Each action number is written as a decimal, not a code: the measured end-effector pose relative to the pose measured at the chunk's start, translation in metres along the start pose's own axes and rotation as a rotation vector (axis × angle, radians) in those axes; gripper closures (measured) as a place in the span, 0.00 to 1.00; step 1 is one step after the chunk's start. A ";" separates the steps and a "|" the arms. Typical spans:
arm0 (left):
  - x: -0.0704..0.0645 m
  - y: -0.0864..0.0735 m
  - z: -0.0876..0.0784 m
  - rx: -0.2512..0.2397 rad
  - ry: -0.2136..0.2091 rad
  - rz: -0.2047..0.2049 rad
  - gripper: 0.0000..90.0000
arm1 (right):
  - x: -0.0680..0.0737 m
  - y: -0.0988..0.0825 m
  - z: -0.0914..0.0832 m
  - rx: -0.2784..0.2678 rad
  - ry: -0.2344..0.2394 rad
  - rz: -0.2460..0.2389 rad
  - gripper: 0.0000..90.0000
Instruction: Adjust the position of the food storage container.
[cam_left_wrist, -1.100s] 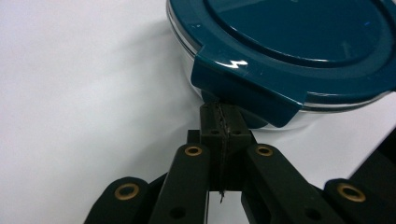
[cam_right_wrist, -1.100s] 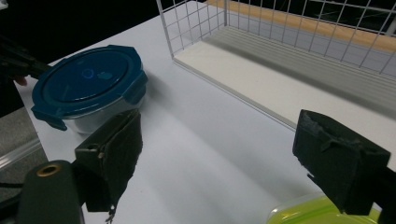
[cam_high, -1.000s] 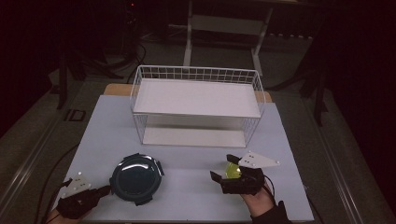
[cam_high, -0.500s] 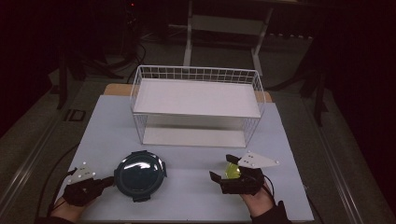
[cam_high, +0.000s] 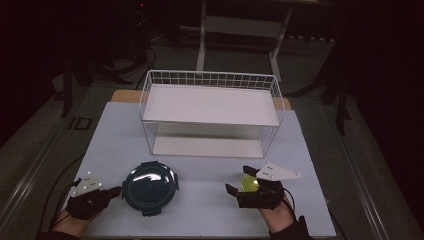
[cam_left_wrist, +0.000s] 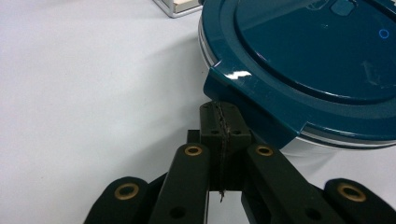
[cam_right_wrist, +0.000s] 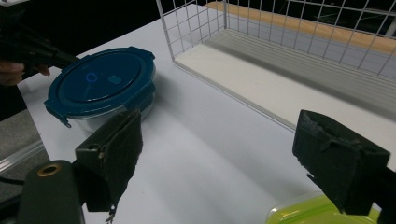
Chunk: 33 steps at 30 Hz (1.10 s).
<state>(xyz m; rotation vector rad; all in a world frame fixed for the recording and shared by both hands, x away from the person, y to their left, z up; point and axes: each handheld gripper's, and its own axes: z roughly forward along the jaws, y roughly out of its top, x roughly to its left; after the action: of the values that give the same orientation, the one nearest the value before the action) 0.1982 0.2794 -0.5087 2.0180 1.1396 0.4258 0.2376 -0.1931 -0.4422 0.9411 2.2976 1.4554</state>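
Note:
A round container with a dark blue clip-on lid (cam_high: 150, 186) sits on the white table (cam_high: 210, 212) at front left. My left gripper (cam_high: 118, 190) lies just left of it, shut with nothing in it. In the left gripper view its closed tips (cam_left_wrist: 219, 122) sit at the edge of a clip tab on the blue lid (cam_left_wrist: 317, 60). My right gripper (cam_high: 239, 180) rests at front right, open, next to a yellow-green lidded container (cam_high: 248, 184). The right gripper view has the wide-apart jaws of the right gripper (cam_right_wrist: 224, 158), and the green lid (cam_right_wrist: 322, 212) lies low by the right jaw.
A white wire rack (cam_high: 210, 80) with two white shelves stands at the back middle of the table. Its lower shelf (cam_right_wrist: 280, 93) opens toward me. Bare white tabletop lies between the two containers. Dark floor and frame legs surround the table.
My left gripper has slid a little forward and right, up to the blue container's edge. The right gripper and both containers have stayed put.

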 end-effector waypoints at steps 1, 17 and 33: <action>-0.002 0.001 0.001 0.002 -0.004 0.007 0.99 | 0.000 0.000 0.000 0.000 0.001 0.000 0.17; -0.013 0.020 0.017 -0.008 -0.038 0.033 0.99 | 0.004 -0.001 0.002 0.005 0.019 -0.006 0.17; -0.030 0.037 0.037 0.003 -0.079 0.072 0.99 | 0.007 -0.003 0.006 0.006 0.033 -0.054 0.16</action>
<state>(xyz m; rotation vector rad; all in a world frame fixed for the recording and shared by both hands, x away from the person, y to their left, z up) 0.2260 0.2254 -0.5024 2.0651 1.0225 0.3768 0.2349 -0.1848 -0.4466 0.8558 2.3326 1.4532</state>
